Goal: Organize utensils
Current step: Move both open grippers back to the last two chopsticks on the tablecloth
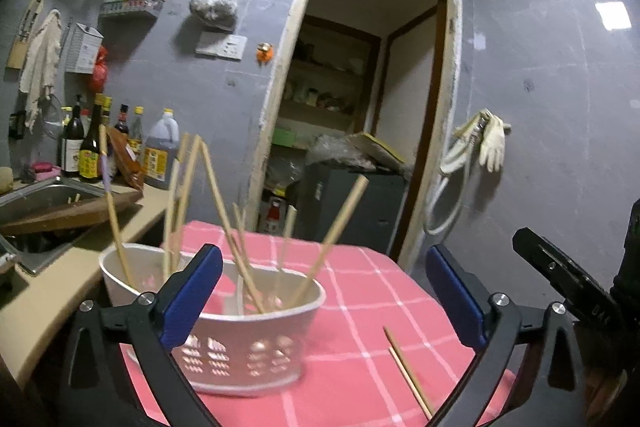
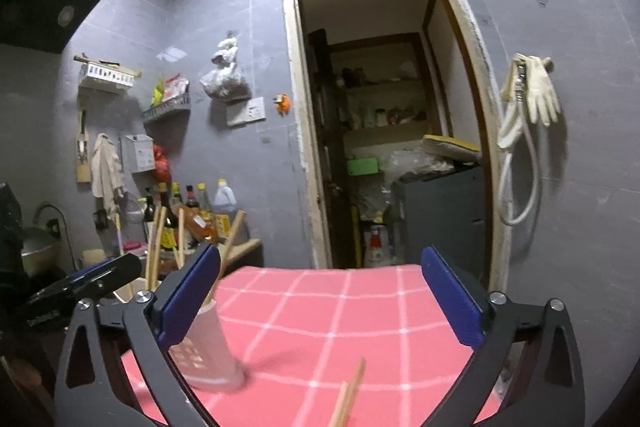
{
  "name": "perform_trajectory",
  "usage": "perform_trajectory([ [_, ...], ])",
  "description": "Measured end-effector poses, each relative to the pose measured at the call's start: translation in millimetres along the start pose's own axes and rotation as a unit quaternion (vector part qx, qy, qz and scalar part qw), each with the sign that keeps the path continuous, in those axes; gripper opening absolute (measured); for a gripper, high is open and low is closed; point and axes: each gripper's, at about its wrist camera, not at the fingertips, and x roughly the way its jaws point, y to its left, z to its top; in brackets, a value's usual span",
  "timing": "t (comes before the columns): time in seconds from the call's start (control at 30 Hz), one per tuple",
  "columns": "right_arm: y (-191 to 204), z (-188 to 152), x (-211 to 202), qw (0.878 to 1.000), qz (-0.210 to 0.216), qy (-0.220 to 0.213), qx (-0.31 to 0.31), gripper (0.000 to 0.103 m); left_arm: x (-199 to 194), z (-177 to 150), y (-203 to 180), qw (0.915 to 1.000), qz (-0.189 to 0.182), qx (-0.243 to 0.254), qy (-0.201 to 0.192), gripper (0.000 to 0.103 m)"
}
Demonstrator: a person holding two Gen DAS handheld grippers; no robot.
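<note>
With both sets of jaws spread wide and empty, left gripper point(image 1: 324, 291) faces the white basket point(image 1: 224, 339) of chopsticks point(image 1: 224, 211); right gripper point(image 2: 320, 295) sits over the pink cloth point(image 2: 320, 319), 2 loose chopsticks point(image 1: 408, 373) near.

Chopstick pair point(image 2: 349, 397) cut by bottom edge; basket point(image 2: 208, 347) blurred.

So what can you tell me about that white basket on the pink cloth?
The white basket looks like plastic, oval, with slotted holes low in its wall and a divider inside. It stands upright on the pink checked cloth near the counter. Several wooden chopsticks lean in it at odd angles. Neither gripper touches it.
</note>
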Motion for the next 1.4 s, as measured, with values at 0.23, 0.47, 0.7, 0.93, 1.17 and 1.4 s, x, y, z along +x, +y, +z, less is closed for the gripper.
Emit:
perform_trajectory([
  [0.23, -18.4, -15.3, -8.4, 0.999, -0.024, 0.046, -0.007, 0.103, 12.0, -24.2, -18.5, 0.9988, -0.012, 0.013, 0.046, 0.100],
  [0.47, -31.2, -40.4, -0.5, 0.992, -0.035, 0.120, 0.003, 0.103, 20.0, -43.6, -21.7, 0.9964, 0.012, 0.011, 0.083, 0.100],
  [0.7, -38.6, -63.9, 21.9, 0.976, -0.047, 0.210, 0.023, 0.103, 26.0, -63.8, -21.4, 0.9914, 0.046, 0.017, 0.122, 0.100],
  [0.93, -38.6, -84.3, 40.9, 0.958, -0.059, 0.282, -0.005, 0.103, 35.3, -76.2, -20.5, 0.9864, 0.063, 0.023, 0.150, 0.100],
  [1.17, -32.0, -102.9, 61.7, 0.934, -0.071, 0.347, -0.038, 0.103, 41.1, -80.0, -13.5, 0.9829, 0.075, 0.010, 0.168, 0.100],
  [1.4, -28.6, -115.1, 74.4, 0.915, -0.077, 0.390, -0.063, 0.103, 43.5, -79.3, -8.9, 0.9804, 0.082, 0.004, 0.179, 0.100],
])
